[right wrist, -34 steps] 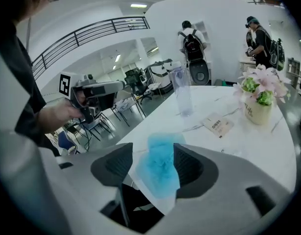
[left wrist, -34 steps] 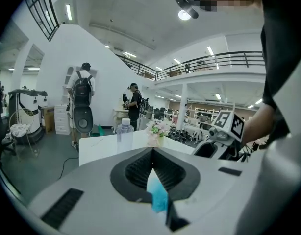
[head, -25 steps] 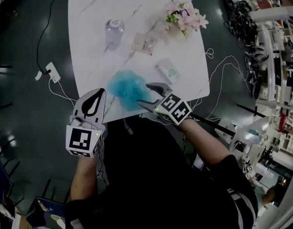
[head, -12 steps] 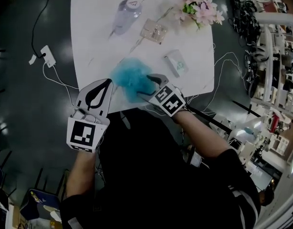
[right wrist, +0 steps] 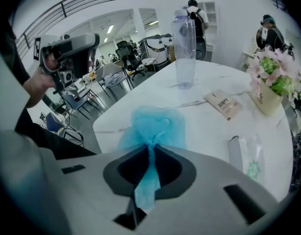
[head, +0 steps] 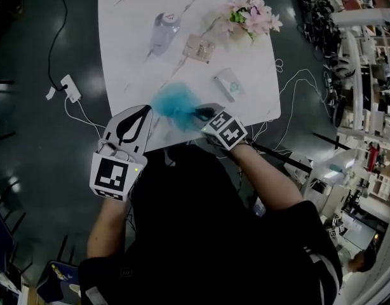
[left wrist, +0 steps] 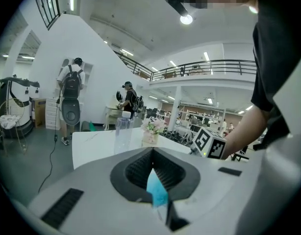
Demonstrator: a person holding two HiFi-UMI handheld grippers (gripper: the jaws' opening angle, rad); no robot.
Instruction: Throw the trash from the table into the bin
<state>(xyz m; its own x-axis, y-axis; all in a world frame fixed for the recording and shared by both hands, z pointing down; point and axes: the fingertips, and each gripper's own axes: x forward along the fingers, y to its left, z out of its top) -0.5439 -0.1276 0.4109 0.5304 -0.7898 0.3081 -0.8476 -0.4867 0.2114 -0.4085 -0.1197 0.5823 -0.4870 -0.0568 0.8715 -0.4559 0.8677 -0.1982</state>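
Note:
A crumpled blue hair net [head: 171,101] [right wrist: 153,124] lies near the front edge of the white marble table [head: 125,75]. My right gripper [head: 196,112] [right wrist: 151,147] has just been closing and is now shut on it, with a strip of blue fabric pinched between the jaws. My left gripper [head: 144,109] [left wrist: 152,150] hovers at the table's front left edge, tips together and holding nothing. A sliver of blue shows through its slot. More trash lies further back: a clear plastic bottle [head: 162,32] [right wrist: 184,48], a small tan packet [head: 199,47] and a clear sachet [head: 228,85]. No bin is in view.
A pot of pink flowers [head: 249,14] stands at the table's far right corner. A power strip [head: 69,93] and cables lie on the dark floor to the left. Racks and equipment crowd the right side. People stand in the distance.
The right gripper has come down onto the blue hair net and its jaws, open before, have closed on it and bunched it. The left gripper has stayed in much the same place.

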